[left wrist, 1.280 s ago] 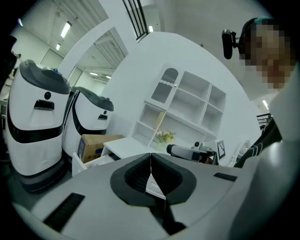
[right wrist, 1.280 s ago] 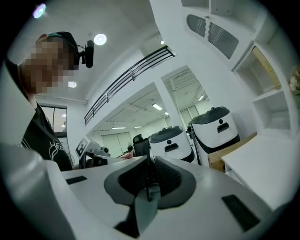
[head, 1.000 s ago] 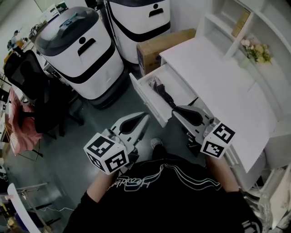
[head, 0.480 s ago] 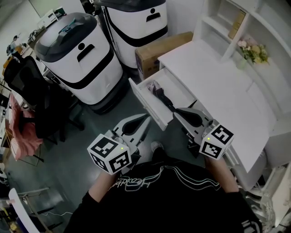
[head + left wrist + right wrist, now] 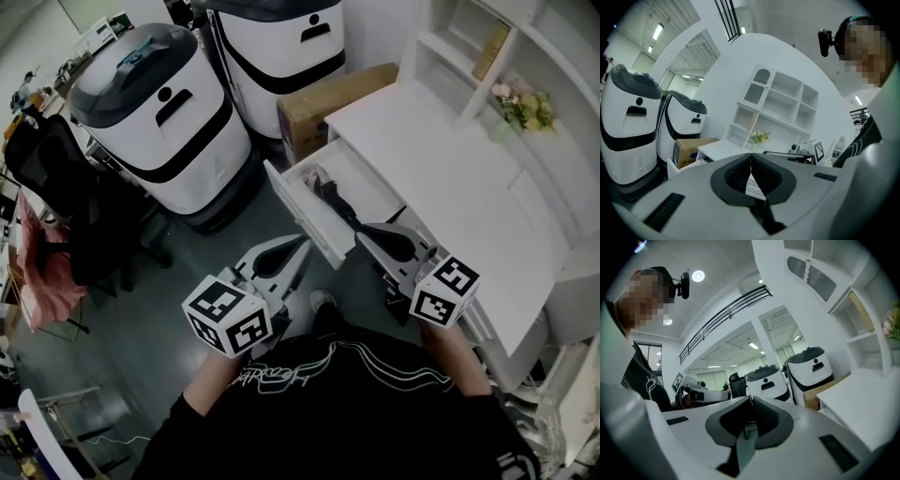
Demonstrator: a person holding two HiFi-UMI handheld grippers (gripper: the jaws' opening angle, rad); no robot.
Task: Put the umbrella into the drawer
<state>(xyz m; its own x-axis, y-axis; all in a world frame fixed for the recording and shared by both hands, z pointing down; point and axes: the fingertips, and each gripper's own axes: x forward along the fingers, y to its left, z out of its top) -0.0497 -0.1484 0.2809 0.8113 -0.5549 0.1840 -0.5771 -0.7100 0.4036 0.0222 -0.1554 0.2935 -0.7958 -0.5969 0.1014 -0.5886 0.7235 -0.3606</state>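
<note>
Umbrella (image 5: 337, 201) seen lying inside open drawer (image 5: 296, 208), at 11 o'clock from right gripper (image 5: 362, 232). Left gripper (image 5: 301, 246) at 7 o'clock of drawer front. Both clenched, nothing gripped. Risk: umbrella end jammed under desk edge if drawer is shoved shut crookedly.

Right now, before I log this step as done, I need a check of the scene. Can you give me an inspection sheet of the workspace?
Surface: white desk, its drawer pulled open.
Job's things: dark folded umbrella lies inside the open drawer.
Clutter: cardboard box beside the desk; flowers on the desk's far side.
Grippers: left gripper and right gripper both shut and empty, held in front of the drawer.
Cables: what looks like a thin lead on the floor, lower left.
Surroundings: two white-and-black machines; office chair.
</note>
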